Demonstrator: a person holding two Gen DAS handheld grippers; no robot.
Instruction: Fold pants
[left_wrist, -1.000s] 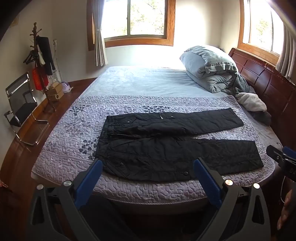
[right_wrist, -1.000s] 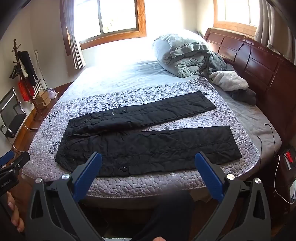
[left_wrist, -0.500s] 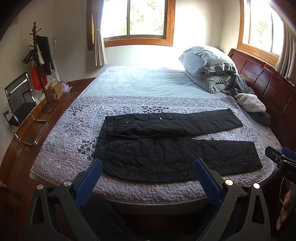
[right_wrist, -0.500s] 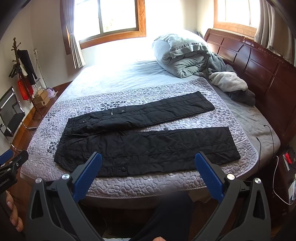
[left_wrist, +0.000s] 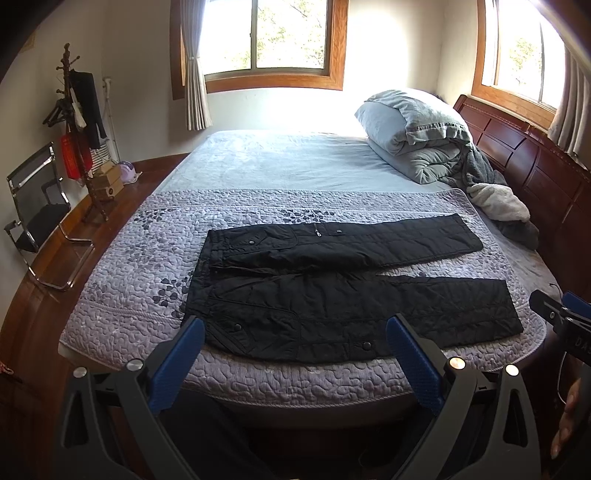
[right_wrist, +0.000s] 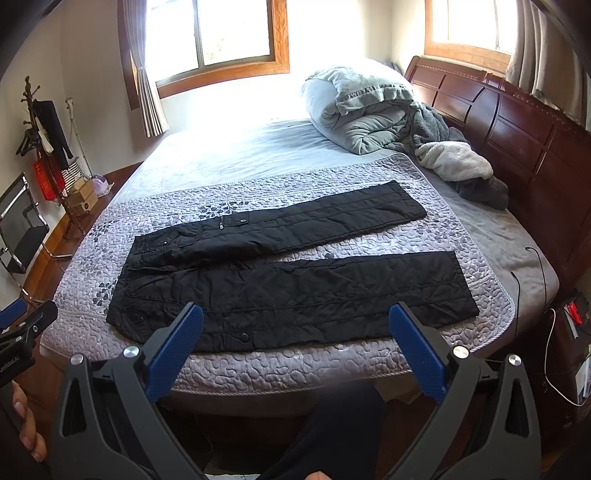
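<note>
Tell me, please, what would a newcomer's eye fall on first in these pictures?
First the black pants, spread flat with both legs apart on the purple quilted bedspread near the bed's front edge. Next, the left gripper and right gripper, both open and empty, short of the pants. Beyond, a bundled grey duvet lies by the dark wooden headboard, under bright windows.

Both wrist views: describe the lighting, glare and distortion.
Left wrist view: window glare whitens the wall below it; black pants stay readable on the purple quilt; fisheye bends the bed's edge. Right wrist view: sunlight blows out the grey sheet; the headboard curves; corners vignette dark.
</note>
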